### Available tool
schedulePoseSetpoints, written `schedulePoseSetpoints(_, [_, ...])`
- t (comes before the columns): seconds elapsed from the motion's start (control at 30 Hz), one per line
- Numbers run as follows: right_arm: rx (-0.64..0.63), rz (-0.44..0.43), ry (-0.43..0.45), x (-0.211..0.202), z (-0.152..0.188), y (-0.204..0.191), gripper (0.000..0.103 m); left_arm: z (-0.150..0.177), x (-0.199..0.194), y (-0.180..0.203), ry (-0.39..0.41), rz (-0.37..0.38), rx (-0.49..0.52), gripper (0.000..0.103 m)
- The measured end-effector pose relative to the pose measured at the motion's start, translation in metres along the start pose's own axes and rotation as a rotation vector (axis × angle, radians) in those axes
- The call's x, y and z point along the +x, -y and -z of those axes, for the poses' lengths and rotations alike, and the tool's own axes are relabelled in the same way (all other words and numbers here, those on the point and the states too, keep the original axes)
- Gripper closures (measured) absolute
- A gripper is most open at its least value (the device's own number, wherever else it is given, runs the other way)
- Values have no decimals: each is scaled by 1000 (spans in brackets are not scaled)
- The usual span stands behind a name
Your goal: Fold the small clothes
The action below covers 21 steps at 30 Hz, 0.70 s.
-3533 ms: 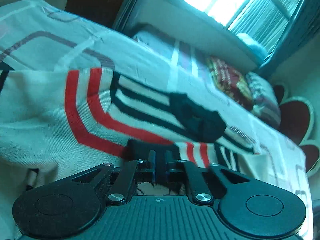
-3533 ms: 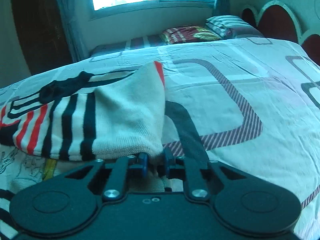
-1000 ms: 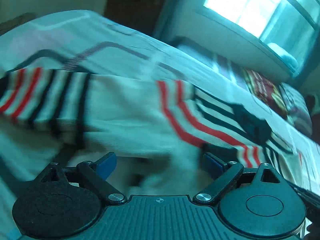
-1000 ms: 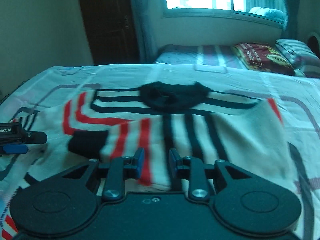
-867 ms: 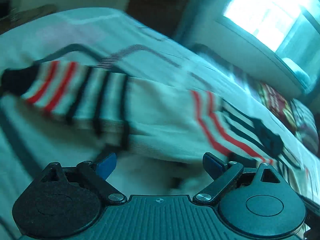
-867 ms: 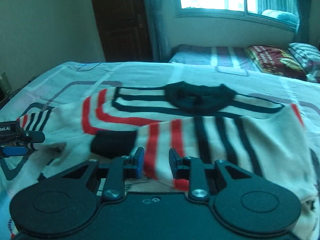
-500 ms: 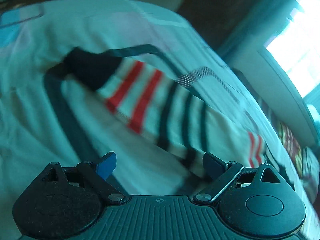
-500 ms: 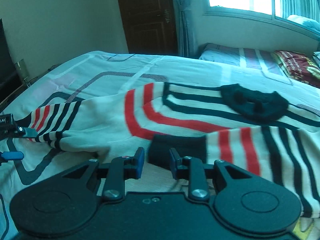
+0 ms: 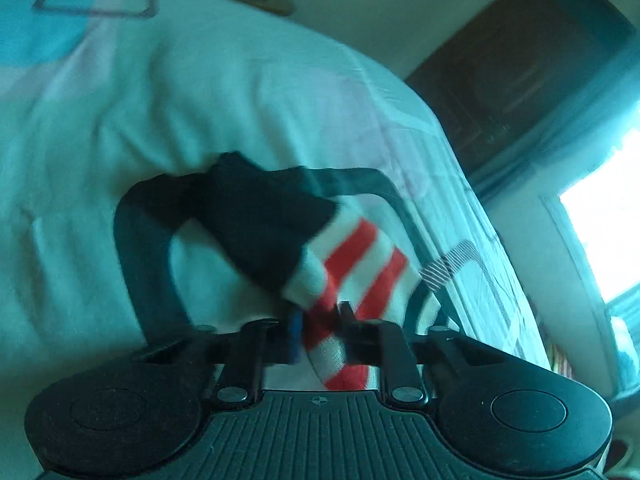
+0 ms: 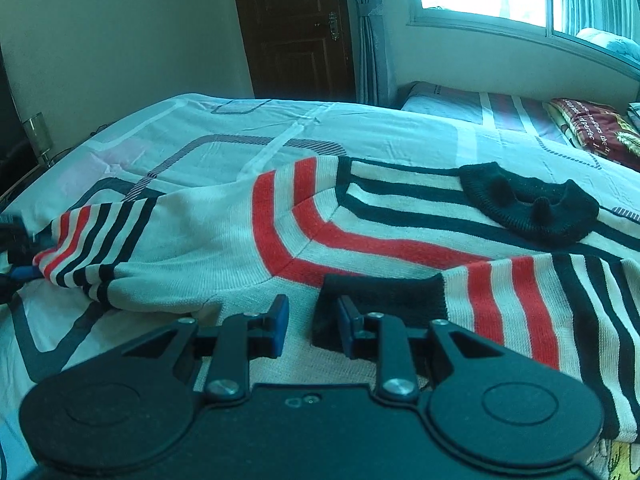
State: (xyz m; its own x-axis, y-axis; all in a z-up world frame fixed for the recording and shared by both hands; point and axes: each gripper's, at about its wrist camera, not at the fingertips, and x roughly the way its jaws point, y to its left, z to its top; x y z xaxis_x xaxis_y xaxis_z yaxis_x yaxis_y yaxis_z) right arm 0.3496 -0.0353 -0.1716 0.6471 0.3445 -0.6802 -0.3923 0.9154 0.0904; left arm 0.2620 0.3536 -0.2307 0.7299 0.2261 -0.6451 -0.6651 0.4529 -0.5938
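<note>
A white knit sweater [image 10: 224, 232] with red and black stripes and a black collar [image 10: 528, 208] lies on the bed. One sleeve is folded across its body, its black cuff [image 10: 380, 296] just ahead of my right gripper [image 10: 310, 328], which is open and empty above the sweater. The other sleeve stretches out to the left. My left gripper [image 9: 320, 328] is shut on that sleeve [image 9: 352, 268] near its black cuff [image 9: 260, 216]; the gripper shows at the left edge of the right wrist view [image 10: 16, 264].
The bed sheet [image 10: 240, 128] is white with dark rounded-square patterns. Pillows [image 10: 592, 124] lie at the far right by the window. A dark wooden door [image 10: 296, 28] and a curtain stand behind the bed. A small lamp [image 10: 38, 132] stands at the left bedside.
My left gripper has moved along the outstretched sleeve to its cuff end and closed on it. My right gripper has let go of the folded sleeve and turned left.
</note>
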Motion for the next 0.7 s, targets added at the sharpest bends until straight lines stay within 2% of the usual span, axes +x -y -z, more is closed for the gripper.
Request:
schedulePoseSetpoints(0.07, [-8,6,5,-1,-1,0,76,1,-1,3,6,-3,9,86])
schedulePoseSetpoints(0.1, [-9,11,15,-3,-2,1,76,2,-3,6,15,-2,21,89])
schedulePoseSetpoints(0.13, [-12,17,30,-6,-2,1,76,2,-5,9,21,11,33,93])
schedulePoseSetpoints(0.2, [-25,45,56,-10,-3,3,76,4,-16,23,65,42,82,93])
schedulePoseSetpoints(0.3, [-18,76,33,-7,1,10,76,8,-35,63,116,145,212,93])
schedulePoseSetpoints(0.33, [-17,76,-17,1,3,13,76,13,-41,79,120,187,259,93])
schedulePoseSetpoints(0.4, [13,51,-19,0,5,21,77,28,-51,115,112,278,358,93])
schedulePoseSetpoints(0.43, [39,42,-19,-4,4,25,79,39,-54,132,93,323,398,93])
schedulePoseSetpoints(0.53, [101,31,41,-28,1,40,78,84,-56,179,-6,442,488,93])
schedulePoseSetpoints(0.7, [200,75,89,-71,5,88,76,187,-48,235,-247,584,621,93])
